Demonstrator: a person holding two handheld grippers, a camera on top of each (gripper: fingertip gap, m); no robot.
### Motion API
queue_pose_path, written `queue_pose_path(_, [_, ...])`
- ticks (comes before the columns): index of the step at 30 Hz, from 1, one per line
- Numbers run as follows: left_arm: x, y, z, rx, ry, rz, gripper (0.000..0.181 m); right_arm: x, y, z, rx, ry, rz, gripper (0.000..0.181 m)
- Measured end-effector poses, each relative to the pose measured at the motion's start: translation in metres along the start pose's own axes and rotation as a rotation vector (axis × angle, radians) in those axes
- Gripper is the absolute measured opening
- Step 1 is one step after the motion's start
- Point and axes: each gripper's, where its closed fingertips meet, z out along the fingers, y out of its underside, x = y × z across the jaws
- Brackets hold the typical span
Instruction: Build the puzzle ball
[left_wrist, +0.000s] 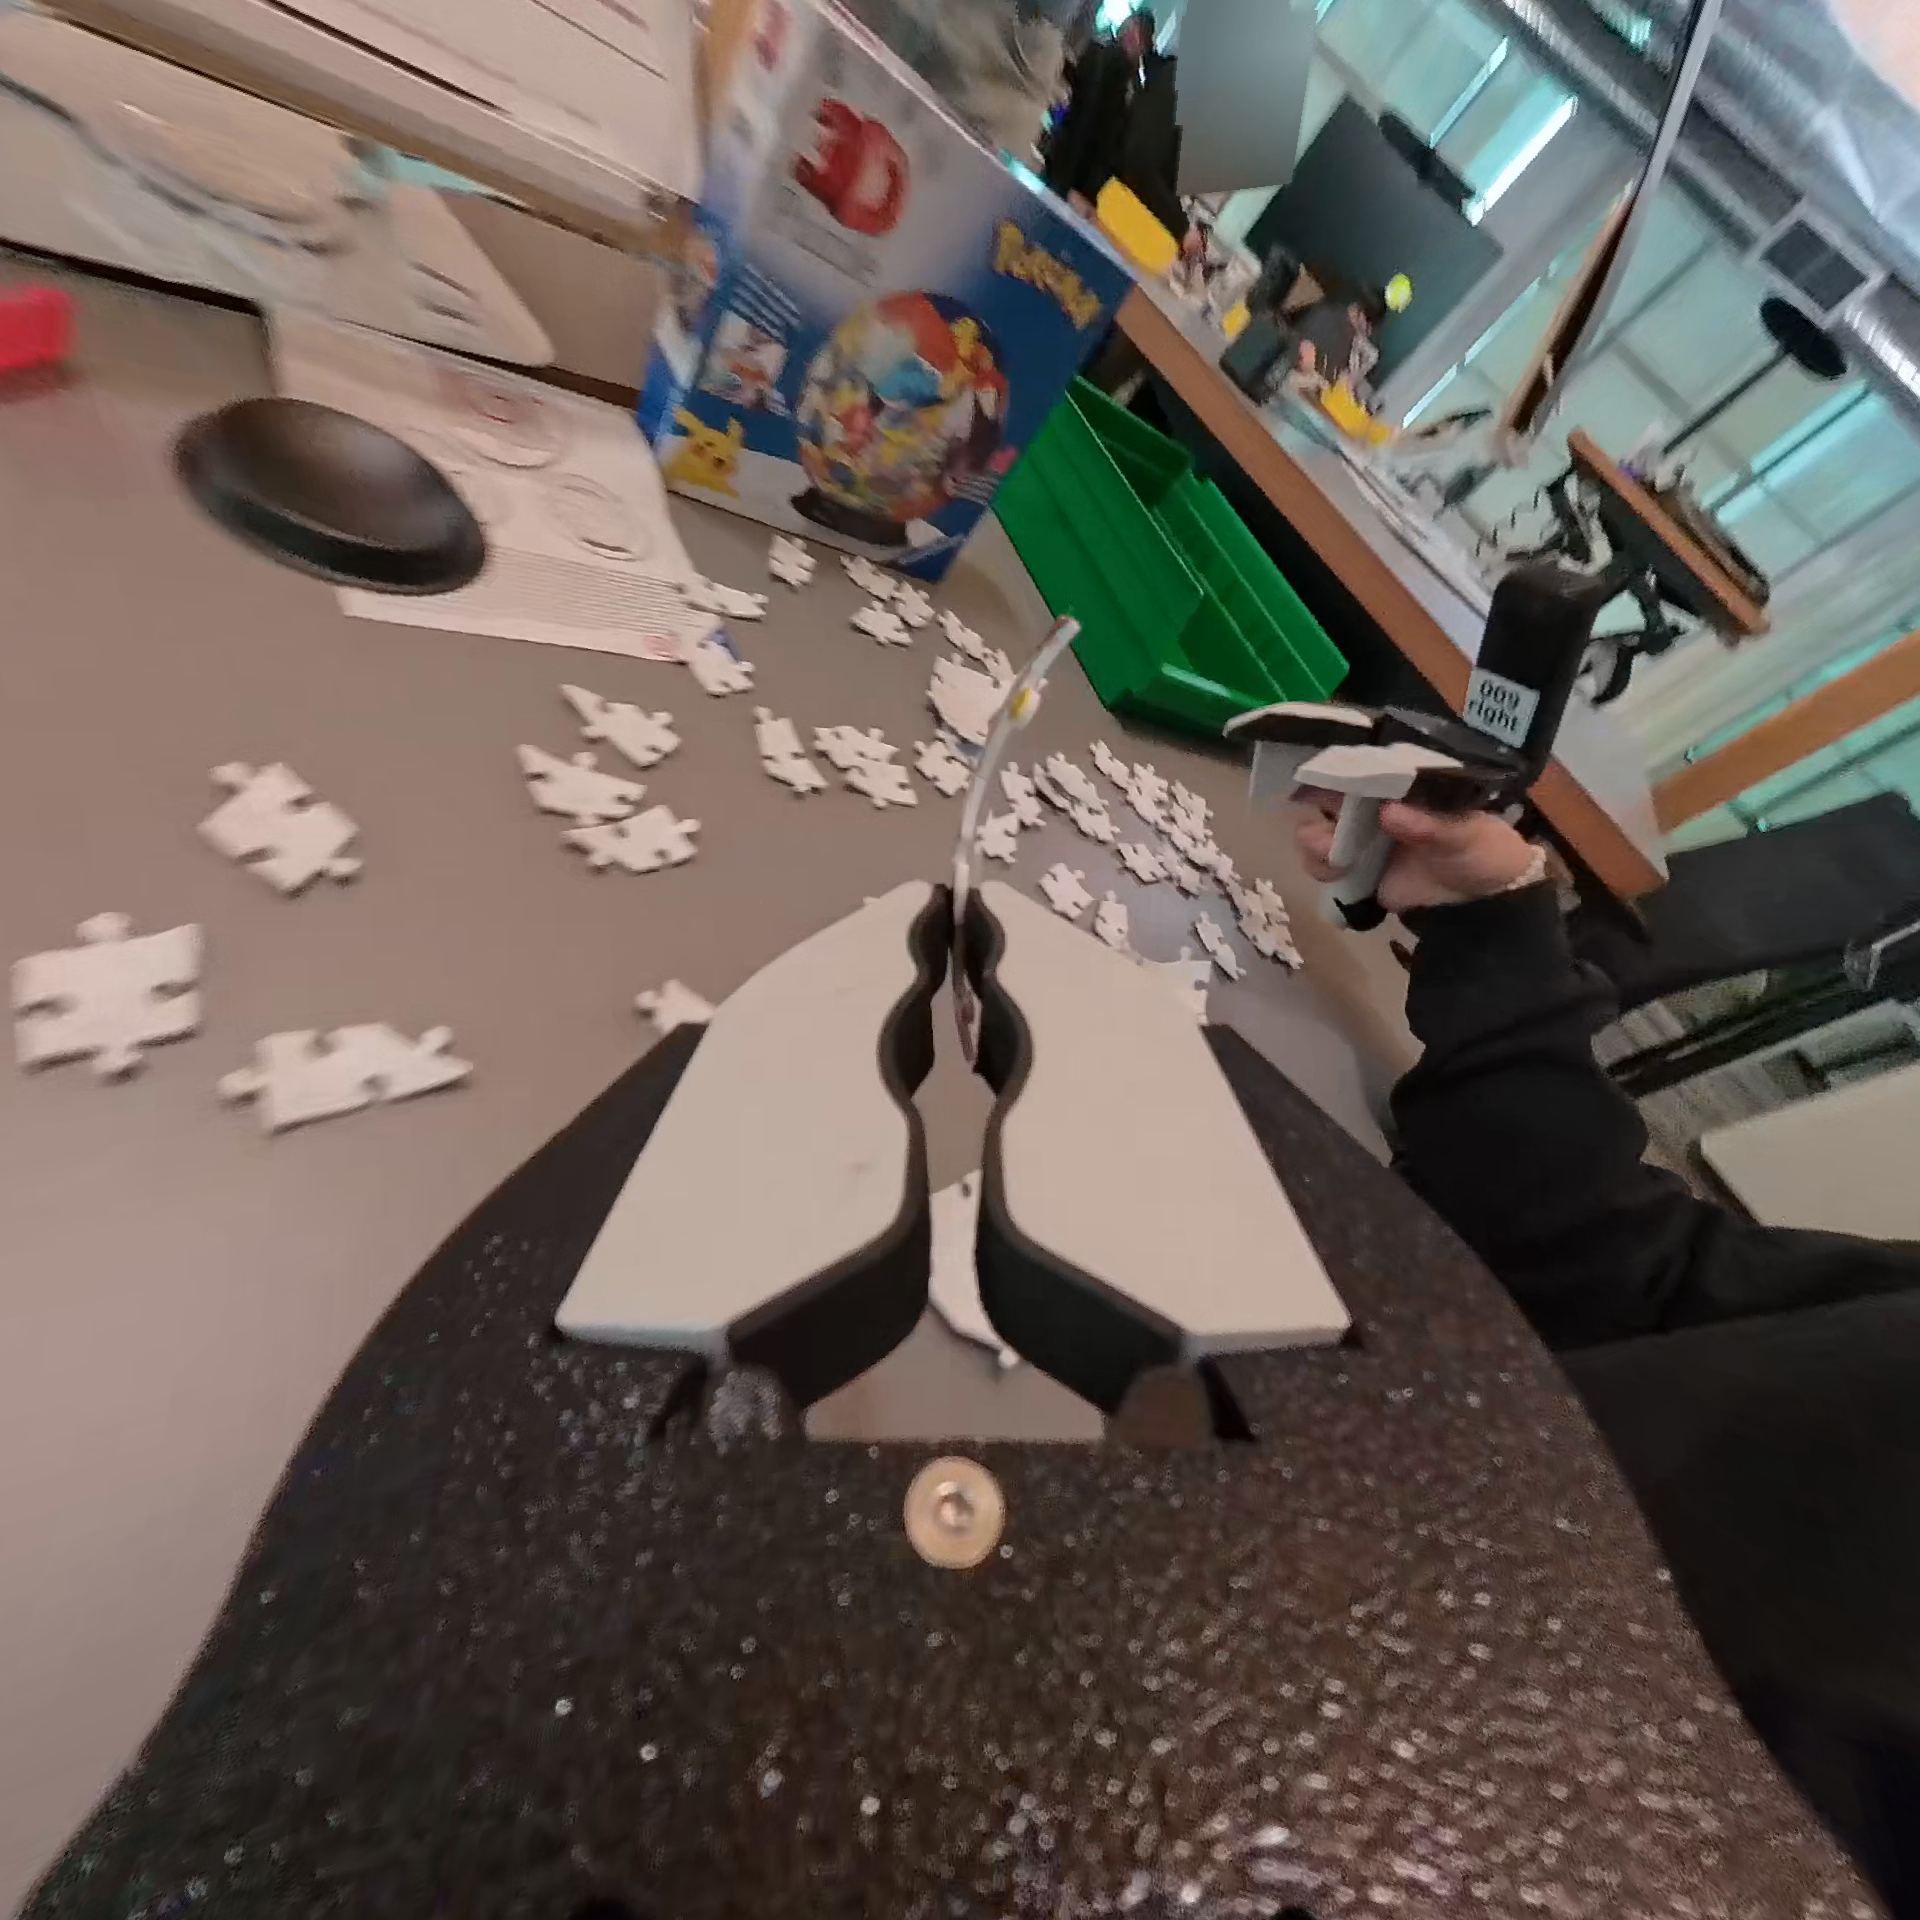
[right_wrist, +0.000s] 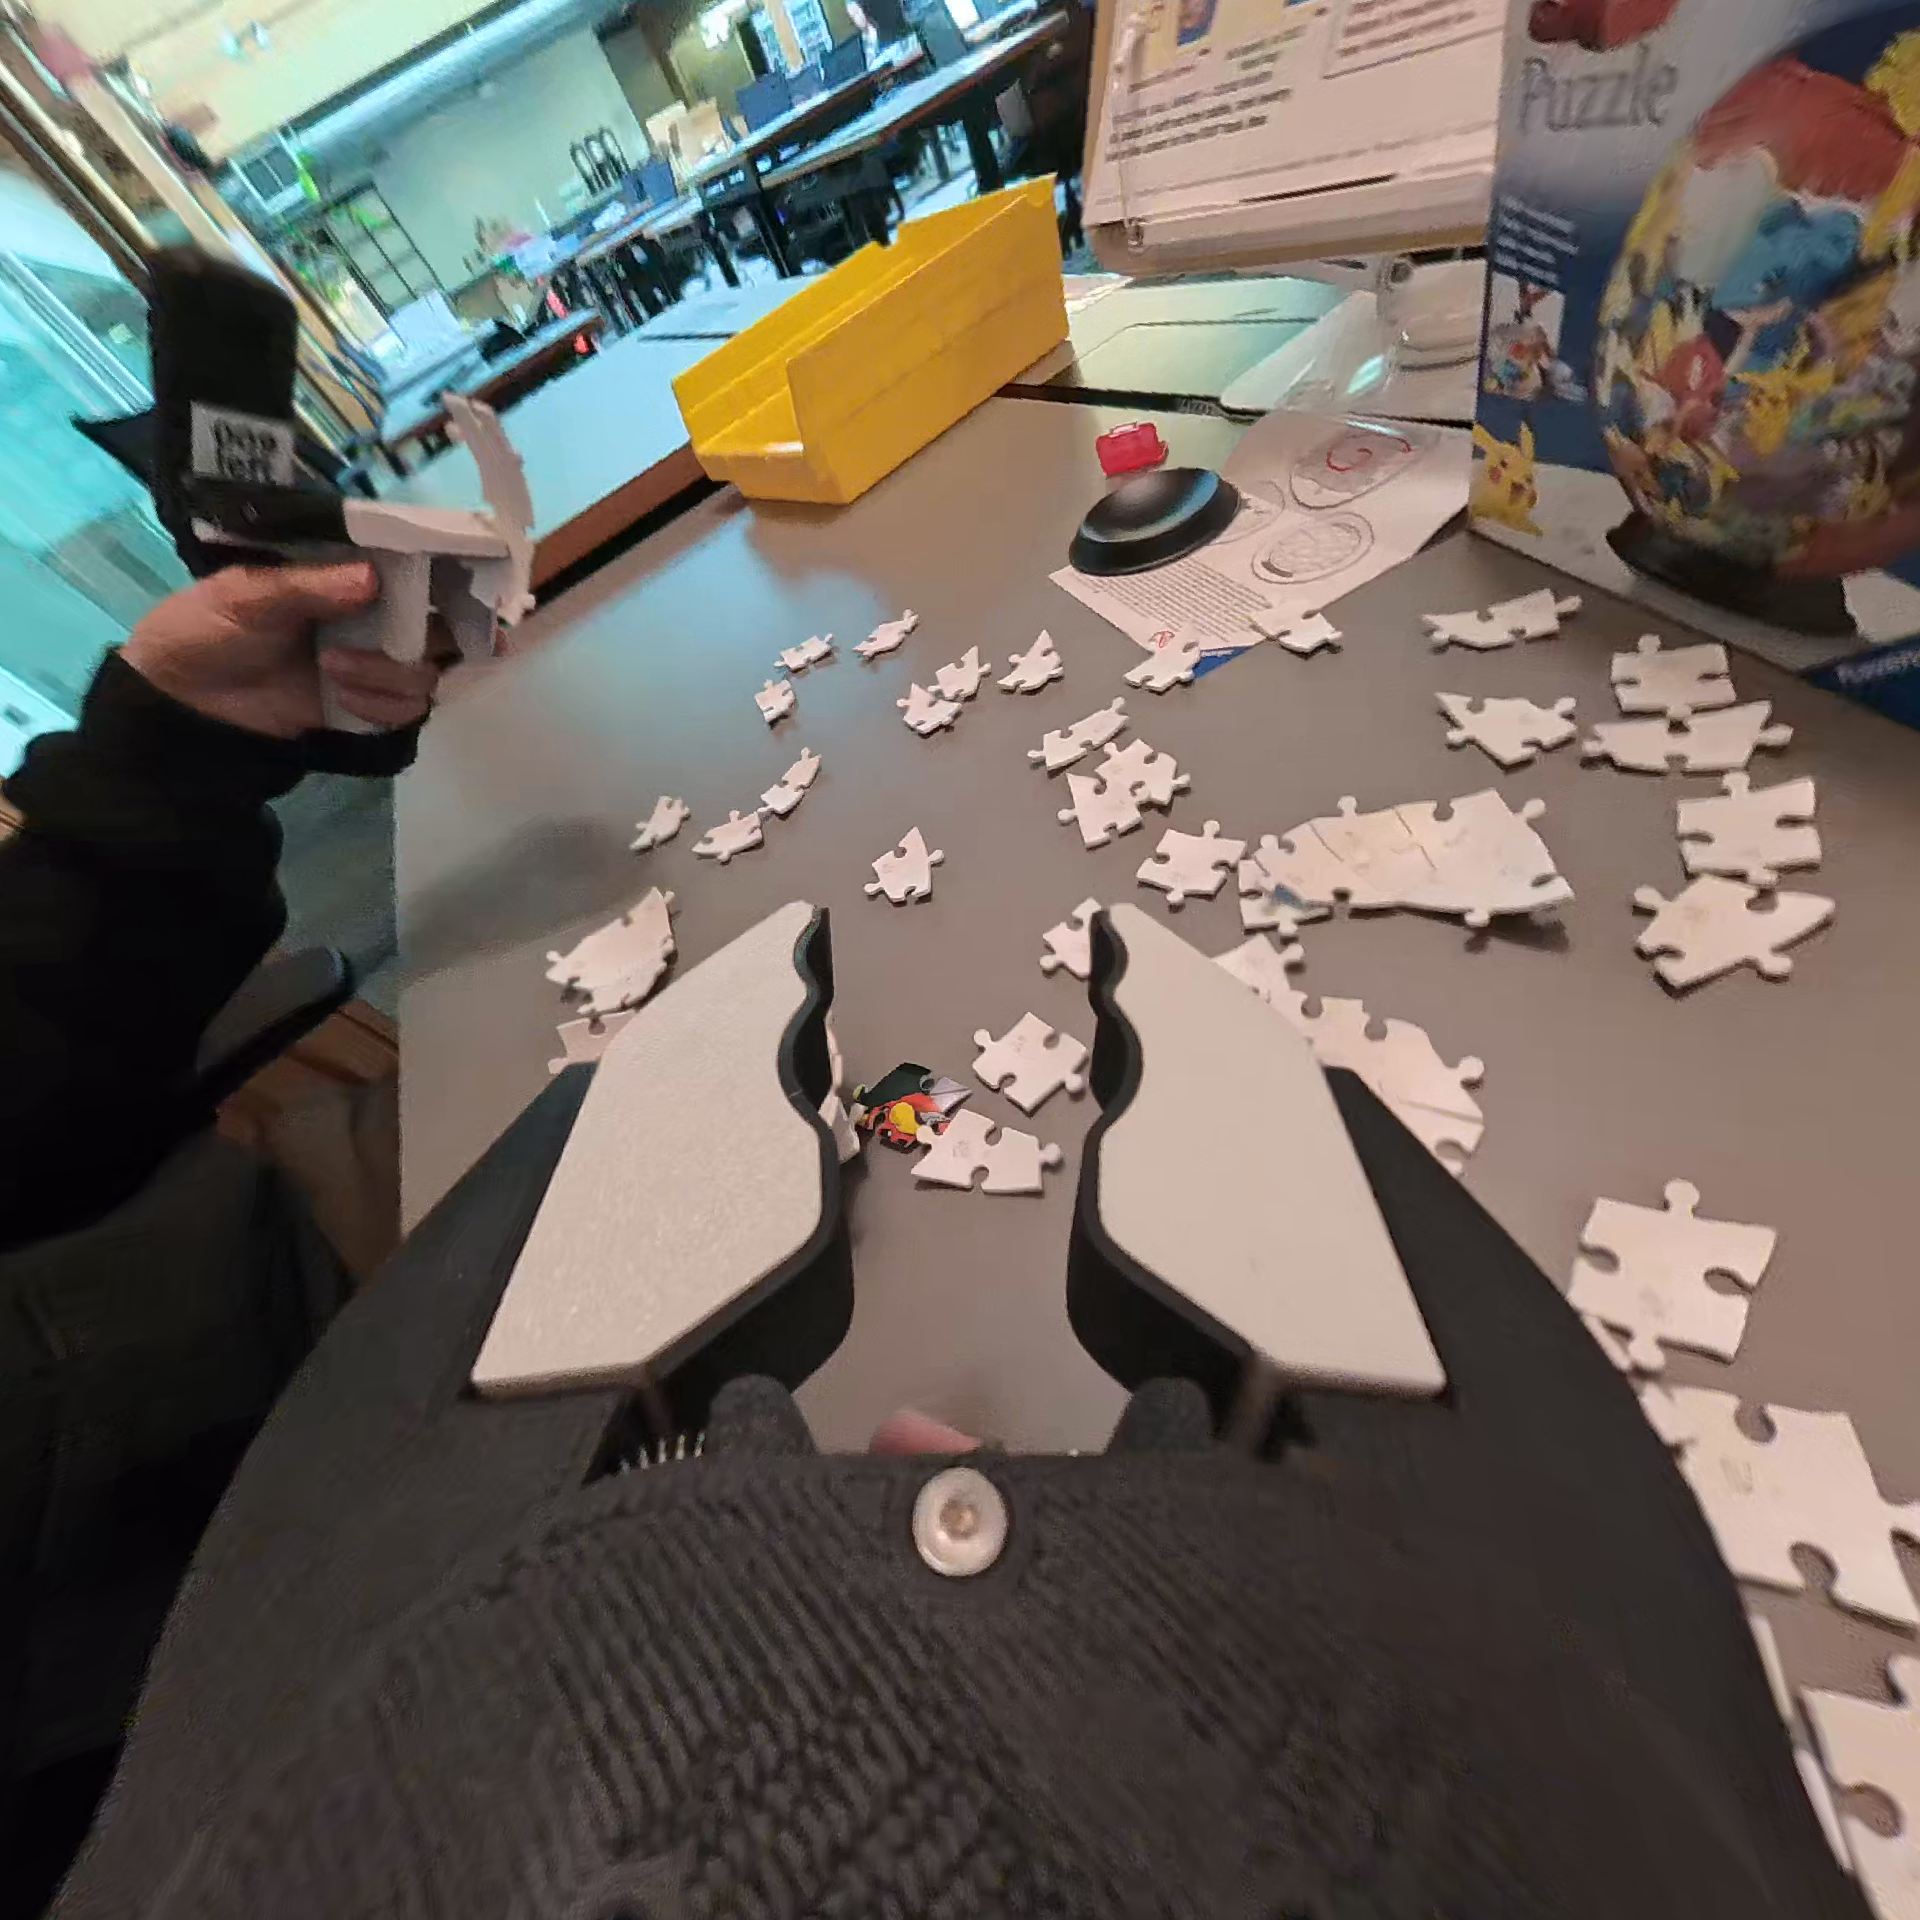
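Left claw (left_wrist: 961, 940) clamps curved puzzle strip (left_wrist: 997, 758) edge-on; right claw (right_wrist: 961, 961) spread, empty above loose pieces (right_wrist: 1029, 1060).

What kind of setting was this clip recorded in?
Probably a shared workshop or lab hall, not a home: long rows of worktables run back through an open room, exposed ducting hangs overhead, and plastic parts bins, yellow and green, sit by the grey table.

Left tool (left_wrist: 961, 935) pinches a curved puzzle strip (left_wrist: 1003, 748) above the table (left_wrist: 416, 727).
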Motion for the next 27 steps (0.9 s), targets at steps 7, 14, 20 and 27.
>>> queue_pose_path(7, [-0.065, 0.025, -0.077, 0.069, -0.101, -0.137, 0.002, 0.033, 0.008, -0.045, 0.057, 0.060, 0.090, 0.048])
queue_pose_path(14, [-0.046, 0.060, -0.060, 0.008, 0.011, -0.147, 0.002, 0.038, 0.019, -0.043, 0.028, 0.054, 0.118, 0.048])
queue_pose_path(20, [-0.011, 0.059, -0.012, -0.057, 0.109, -0.096, 0.002, 0.023, 0.024, -0.021, -0.054, 0.014, 0.060, 0.049])
queue_pose_path(27, [0.044, 0.069, 0.045, -0.192, 0.213, -0.037, 0.002, 0.021, 0.042, -0.022, -0.200, 0.049, -0.024, 0.049])
